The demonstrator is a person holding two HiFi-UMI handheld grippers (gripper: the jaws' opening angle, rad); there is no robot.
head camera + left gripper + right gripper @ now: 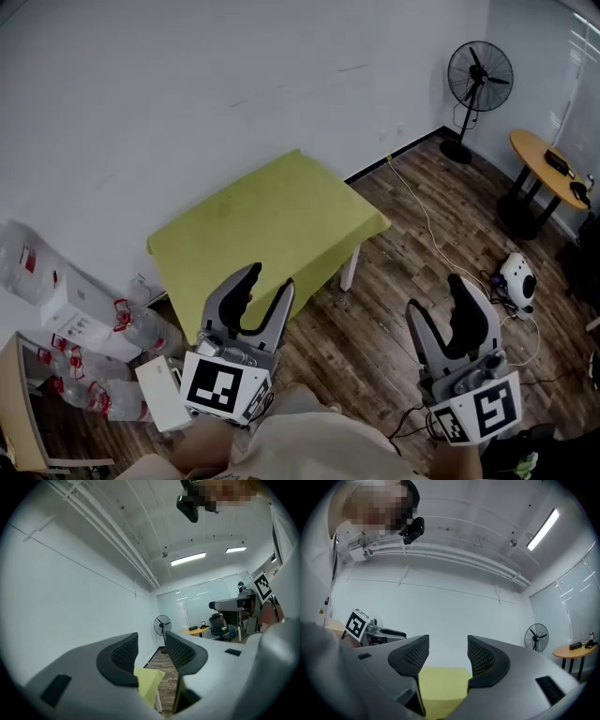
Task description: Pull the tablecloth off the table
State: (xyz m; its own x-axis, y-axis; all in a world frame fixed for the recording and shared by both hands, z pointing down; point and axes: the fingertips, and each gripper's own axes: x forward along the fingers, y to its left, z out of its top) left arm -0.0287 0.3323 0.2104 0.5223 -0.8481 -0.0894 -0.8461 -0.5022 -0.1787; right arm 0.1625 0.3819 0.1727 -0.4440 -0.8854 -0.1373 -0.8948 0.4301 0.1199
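We held our left gripper and right gripper released and empty, near the bench, where the yellow-green tablecloth lay spread beside the wall.

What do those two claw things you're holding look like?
The left gripper and right gripper are grey, each with two curved jaws like crab pincers. The pads inside are black mesh. Each carries a white cube with black square markers. The person wears a pale top.
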